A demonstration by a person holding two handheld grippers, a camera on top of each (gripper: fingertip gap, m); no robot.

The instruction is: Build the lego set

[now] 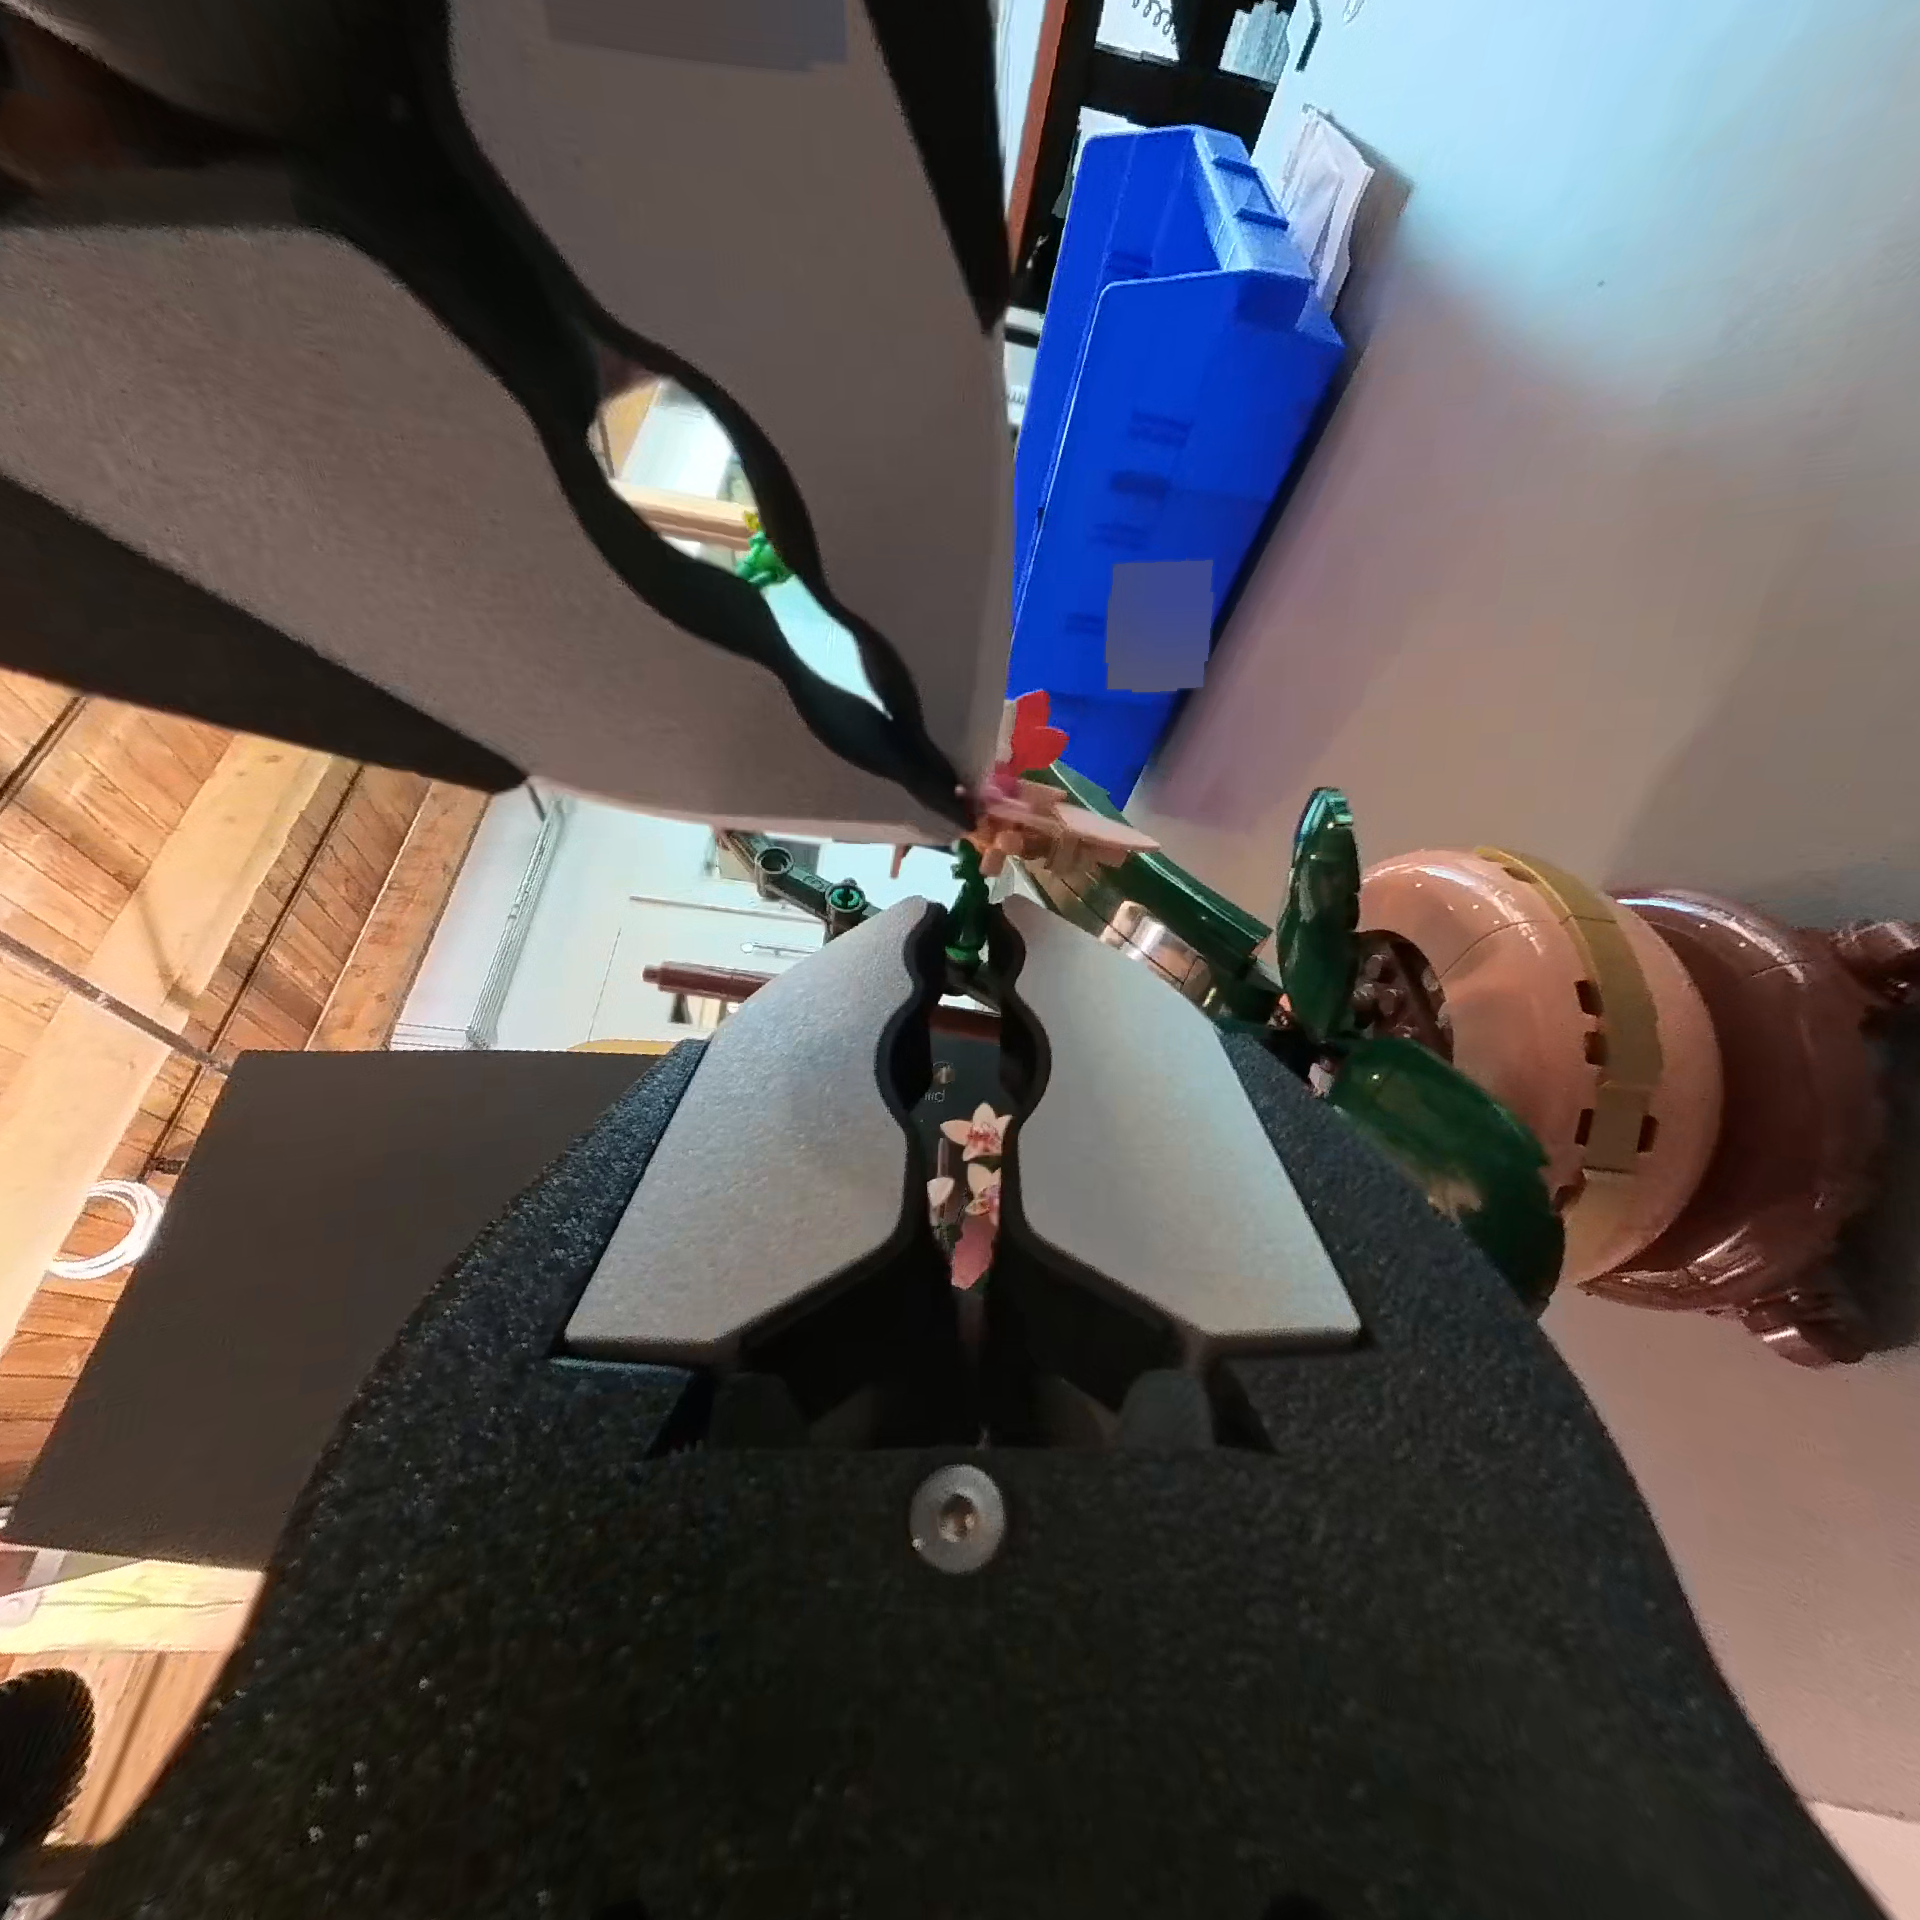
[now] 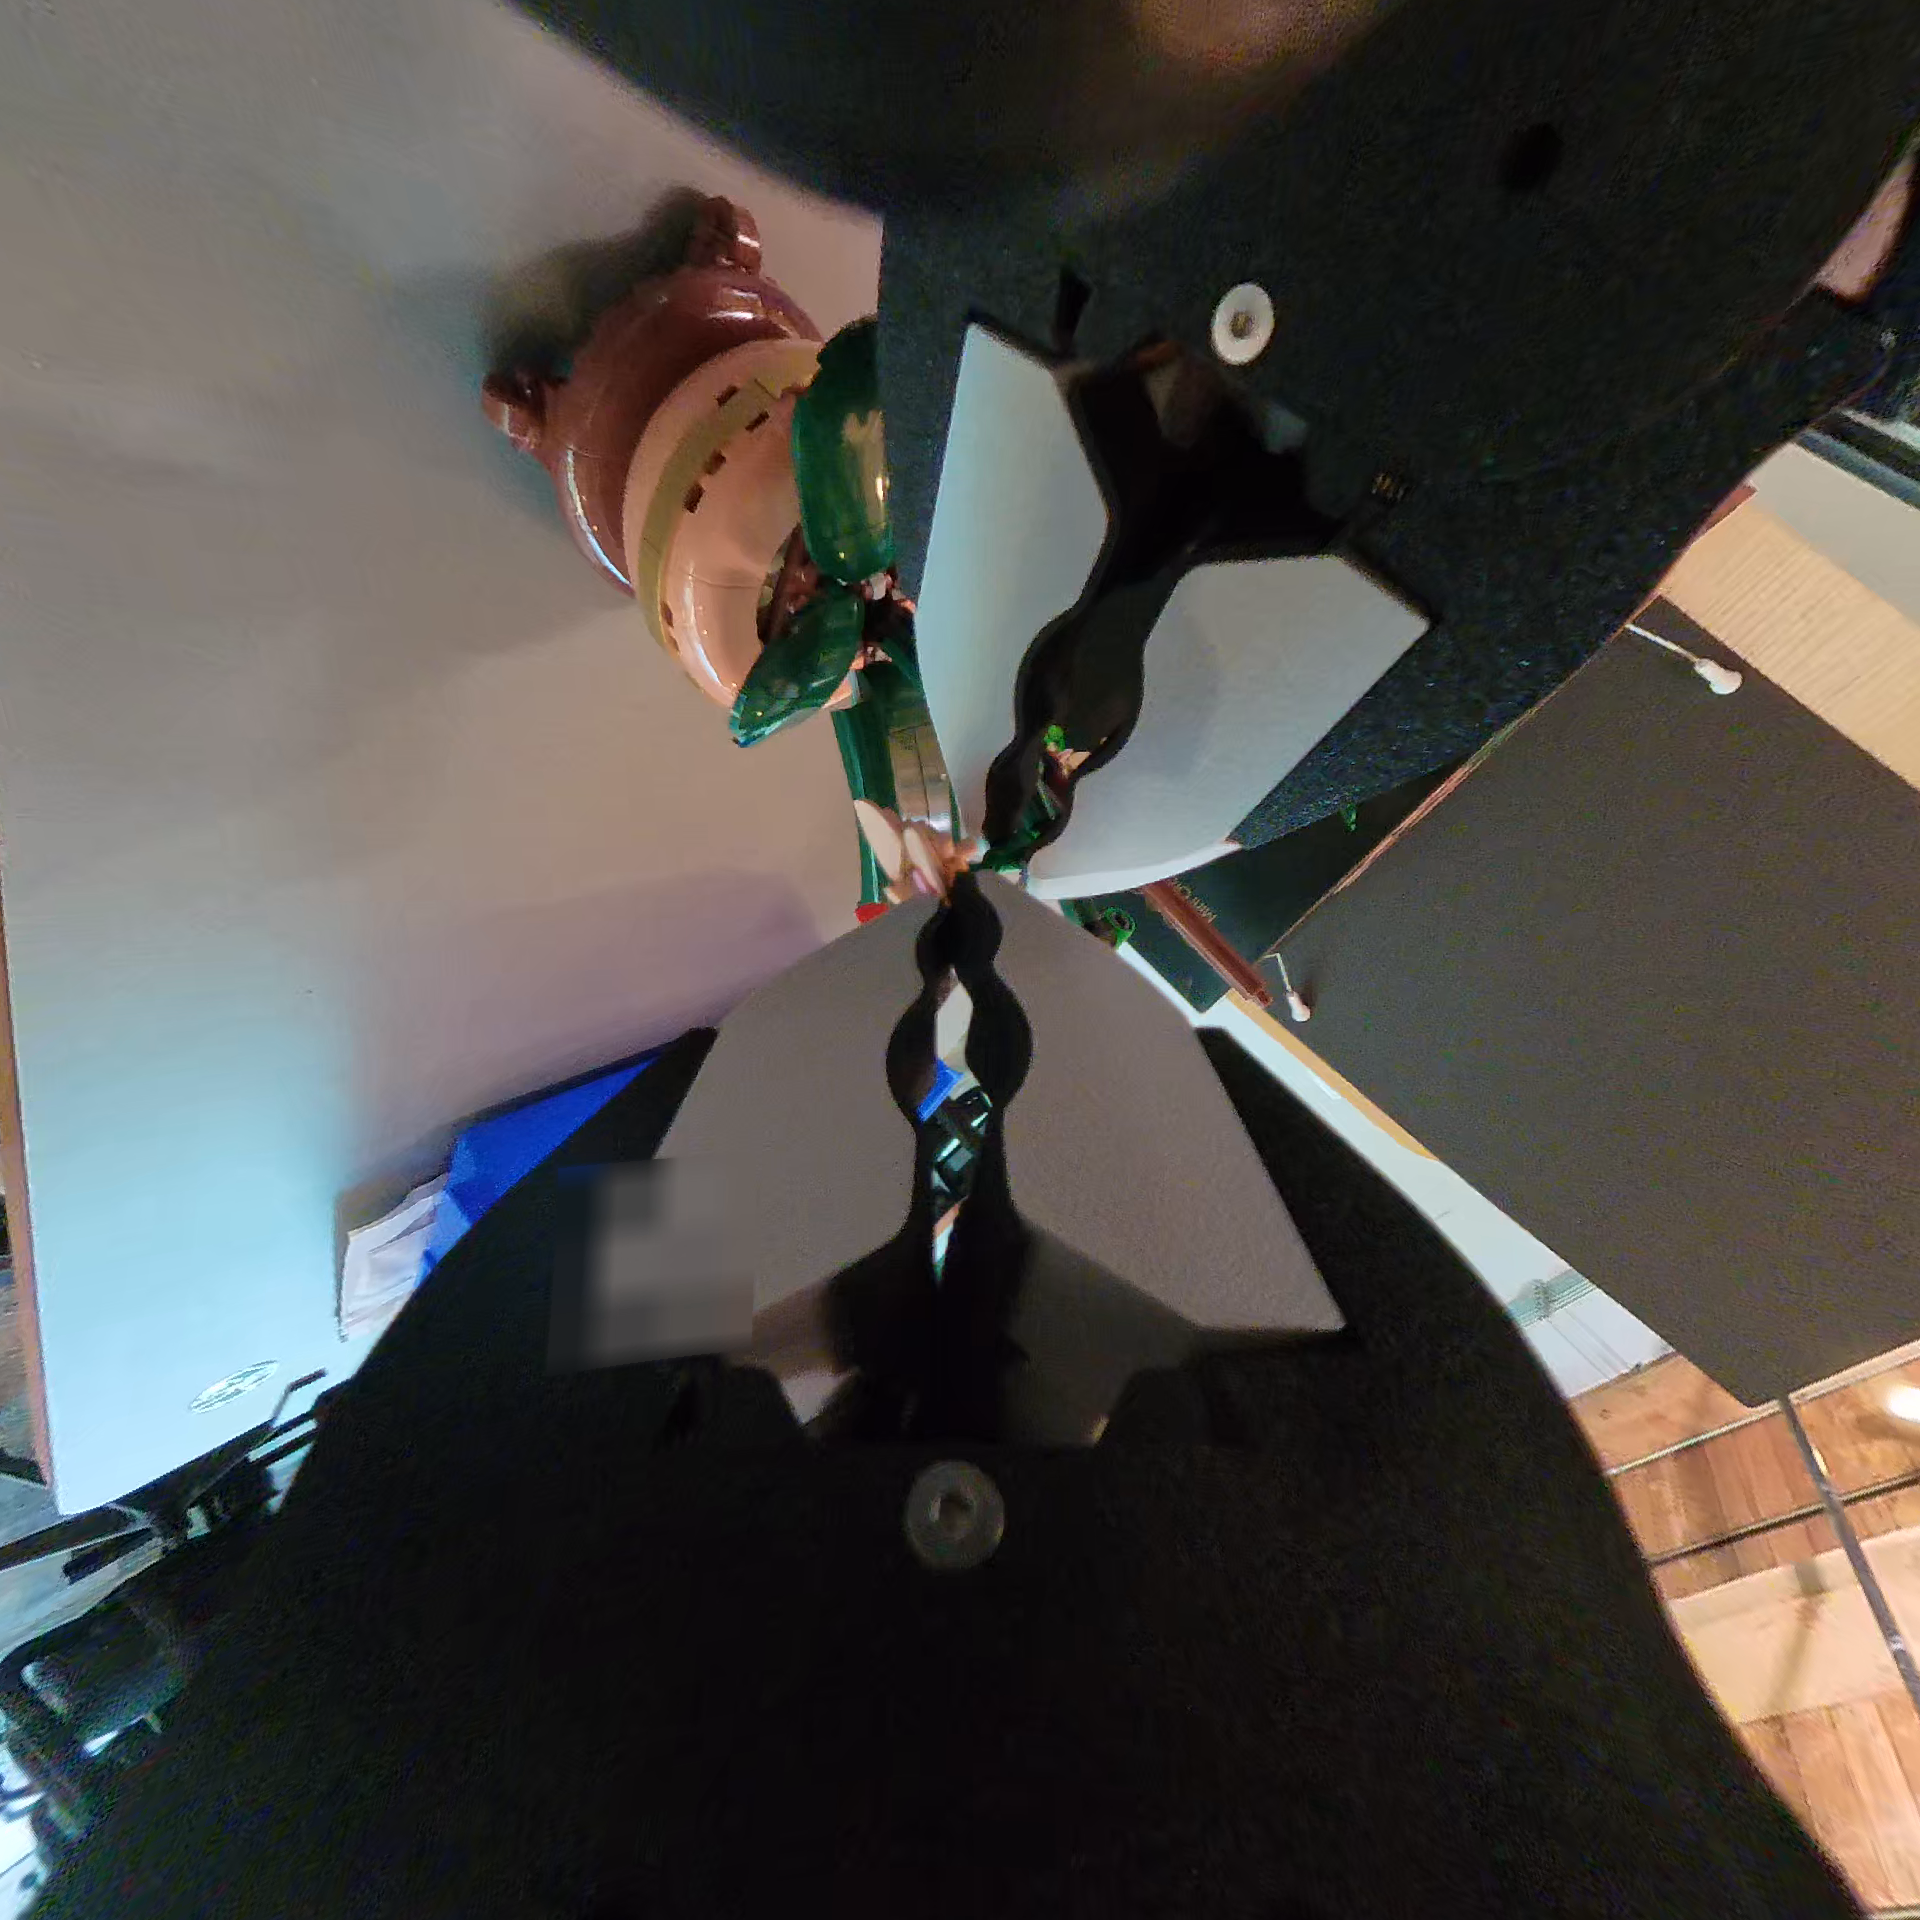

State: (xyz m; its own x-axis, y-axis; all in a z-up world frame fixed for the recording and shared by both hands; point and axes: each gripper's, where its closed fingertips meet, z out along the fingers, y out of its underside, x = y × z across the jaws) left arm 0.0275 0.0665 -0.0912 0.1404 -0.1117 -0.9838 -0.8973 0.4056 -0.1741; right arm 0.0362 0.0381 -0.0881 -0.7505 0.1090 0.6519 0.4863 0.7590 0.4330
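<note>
A Lego orchid stands in a brown and pink pot on the white table, with dark green leaves; the pot also shows in the right wrist view. My left gripper is shut on a thin green stem. My right gripper is shut on a small pink flower piece, tip to tip with the left gripper. In the left wrist view the right gripper comes in from the upper left, with the pink flower and a red part at its tips.
A blue plastic bin stands on the white table behind the plant; it also shows in the right wrist view. A black mat lies beyond the grippers. A box with an orchid picture shows between my left fingers.
</note>
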